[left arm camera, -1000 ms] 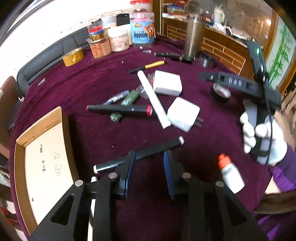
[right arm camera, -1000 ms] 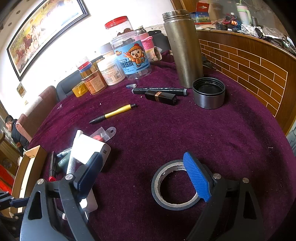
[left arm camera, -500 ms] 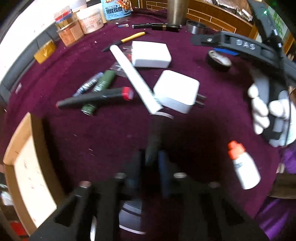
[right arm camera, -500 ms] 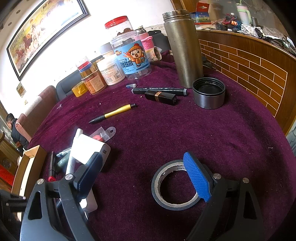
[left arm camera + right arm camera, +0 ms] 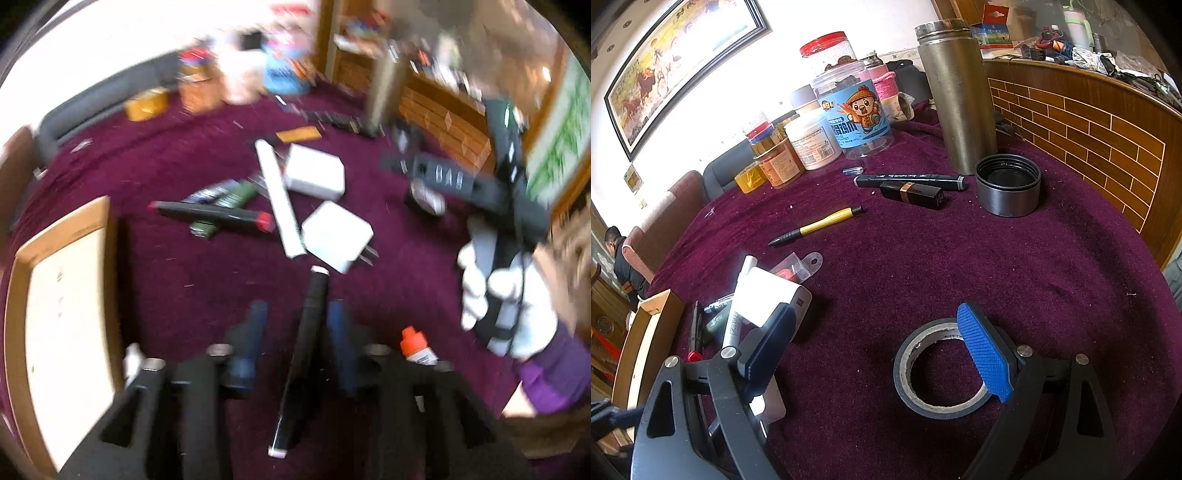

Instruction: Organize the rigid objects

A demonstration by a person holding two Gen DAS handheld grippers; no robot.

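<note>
A black marker (image 5: 310, 332) is seen between the fingers of the left tool (image 5: 295, 332), grip unclear through blur, presumably for the wooden tray (image 5: 22, 254), while the right tool (image 5: 879, 354) is held wide over a tape roll (image 5: 905, 369).

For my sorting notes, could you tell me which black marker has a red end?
The black marker lying left of the white stick; the one between the left gripper fingers is white-tipped.

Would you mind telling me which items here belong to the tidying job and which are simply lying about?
Likely part of the job:
black marker between the left gripper fingers; wooden tray; white charger; tape roll under the right gripper; yellow pen.

Likely just lying about:
snack jar; steel flask; flask lid; framed painting.
</note>
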